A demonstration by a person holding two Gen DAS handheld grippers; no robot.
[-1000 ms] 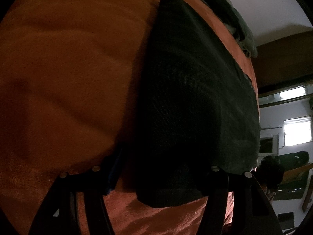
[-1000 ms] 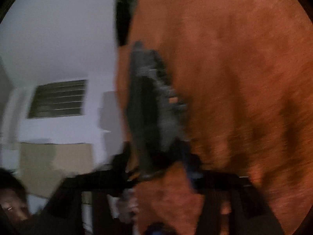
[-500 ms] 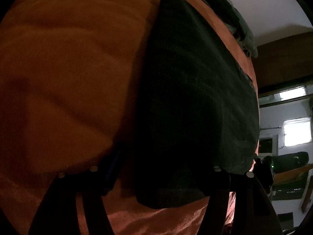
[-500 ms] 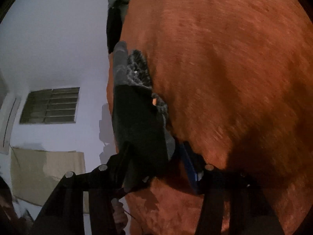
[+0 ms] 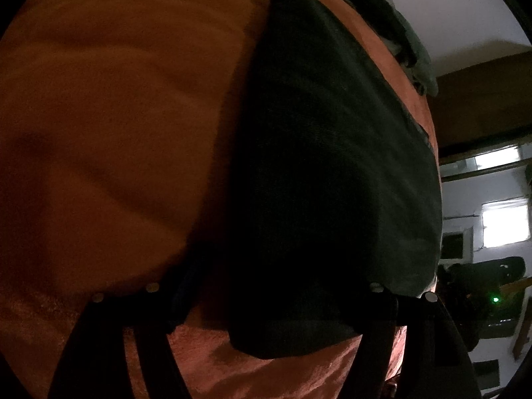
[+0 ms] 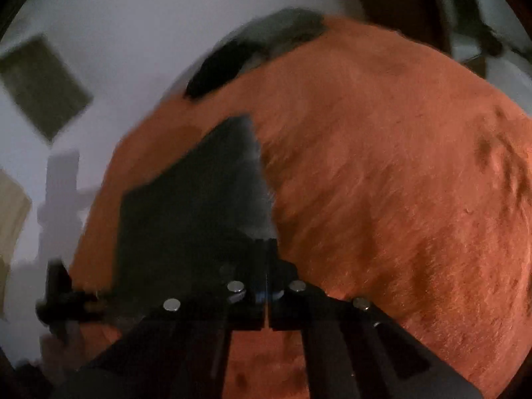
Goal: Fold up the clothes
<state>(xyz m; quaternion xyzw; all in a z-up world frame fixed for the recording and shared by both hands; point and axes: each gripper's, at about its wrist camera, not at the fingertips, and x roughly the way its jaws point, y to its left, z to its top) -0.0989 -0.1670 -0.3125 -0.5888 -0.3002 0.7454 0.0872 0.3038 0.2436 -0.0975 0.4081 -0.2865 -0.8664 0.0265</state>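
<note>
While the dark folded garment (image 5: 326, 173) lies flat on the orange bed cover (image 5: 116, 106), its long side runs along the cover's right-hand edge in the left wrist view, and its near end reaches down between the two fingers of the left gripper (image 5: 276, 294). Those jaws stand wide and are opening; the near end of the cloth sits in the gap between them, but the view is too dark to show either finger pressing on it. Only the two dark finger bars and their pale screw heads show clearly.

Seen from the right wrist, a dark garment (image 6: 199, 206), apparently the same one, lies near the cover's (image 6: 399, 183) left edge with one pointed corner aimed toward the far end of the bed. The right gripper (image 6: 267, 294) has its jaws fully together, the two pads meeting along a thin line. The cloth's near edge lies just beyond the tips, and the blurred frame does not show any fabric pinched between them.

At the far end of the bed, a heap of dark and grey clothes (image 6: 262, 46) sits on the cover's edge, well apart from the folded piece; it also shows in the left wrist view (image 5: 392, 30). Beyond the bed stands a pale wall (image 6: 133, 33) with a dark rectangular panel (image 6: 40, 86) on it.
</note>
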